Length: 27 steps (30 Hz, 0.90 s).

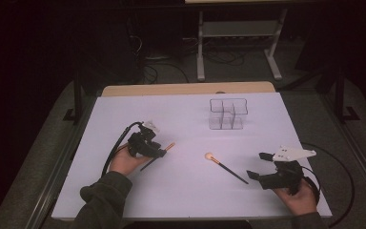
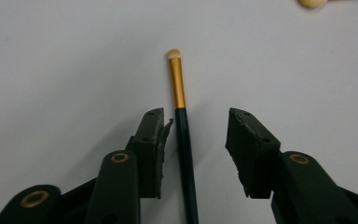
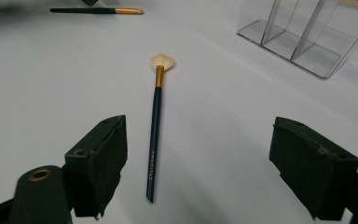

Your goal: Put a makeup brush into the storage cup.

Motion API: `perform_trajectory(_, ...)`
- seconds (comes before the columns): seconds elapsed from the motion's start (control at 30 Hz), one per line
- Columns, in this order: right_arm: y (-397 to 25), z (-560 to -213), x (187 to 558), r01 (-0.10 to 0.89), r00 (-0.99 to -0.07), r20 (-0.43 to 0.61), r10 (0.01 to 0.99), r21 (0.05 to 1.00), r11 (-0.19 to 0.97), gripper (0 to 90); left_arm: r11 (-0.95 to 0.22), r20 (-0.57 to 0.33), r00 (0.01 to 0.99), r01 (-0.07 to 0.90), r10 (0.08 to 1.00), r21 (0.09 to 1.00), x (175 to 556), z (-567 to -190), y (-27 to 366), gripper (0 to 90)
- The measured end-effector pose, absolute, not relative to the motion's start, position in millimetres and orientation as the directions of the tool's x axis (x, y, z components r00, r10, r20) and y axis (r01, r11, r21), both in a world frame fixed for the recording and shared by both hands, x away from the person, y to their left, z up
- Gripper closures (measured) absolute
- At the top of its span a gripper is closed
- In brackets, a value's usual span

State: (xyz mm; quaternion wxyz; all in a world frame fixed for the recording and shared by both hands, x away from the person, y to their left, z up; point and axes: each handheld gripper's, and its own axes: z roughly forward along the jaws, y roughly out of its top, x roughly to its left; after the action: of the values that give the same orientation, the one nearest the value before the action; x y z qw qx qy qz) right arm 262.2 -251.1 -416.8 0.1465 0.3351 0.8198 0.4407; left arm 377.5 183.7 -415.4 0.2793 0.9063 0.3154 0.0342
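A slim eye brush (image 2: 184, 140) with a dark handle, gold ferrule and pale tip lies flat on the white table (image 1: 181, 195). My left gripper (image 2: 196, 119) is open, its jaws straddling the handle, which lies close to the left jaw. From the high view, this gripper (image 1: 160, 152) sits at the left, and the brush's tip (image 1: 170, 146) pokes out beyond it. A second brush (image 1: 226, 168) with a cream fan head lies mid-table. My right gripper (image 1: 256, 165) is wide open just beyond its handle end, and the fan brush (image 3: 154, 135) lies ahead between the jaws (image 3: 199, 126).
A clear acrylic organiser (image 1: 226, 114) with several compartments stands on the far side of the table, seen up close (image 3: 303, 32) in the right gripper view. Cables trail from both grippers. Table legs and a dark floor lie beyond.
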Motion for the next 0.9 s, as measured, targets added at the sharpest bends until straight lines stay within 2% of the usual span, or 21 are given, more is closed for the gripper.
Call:
perform_trajectory(0.43, -252.0, -415.8, 261.0, 0.415, -0.734, 0.051, 0.678, 0.824, 0.387, 18.9, -0.653, -0.106, 0.788, 0.57, 0.606, 0.498, 378.9, -424.2, 178.8, 68.0)
perform_trajectory(0.73, -251.7, -415.5, 260.9, 0.412, -0.736, 0.049, 0.675, 0.824, 0.389, 19.1, -0.692, -0.037, 0.797, 0.545, 0.602, 0.474, 376.3, -425.8, 174.1, 74.8)
perform_trajectory(0.9, -250.8, -415.4, 260.7, 0.413, -0.736, 0.051, 0.675, 0.824, 0.389, 19.1, -0.695, -0.03, 0.797, 0.543, 0.603, 0.472, 376.4, -425.7, 174.1, 77.7)
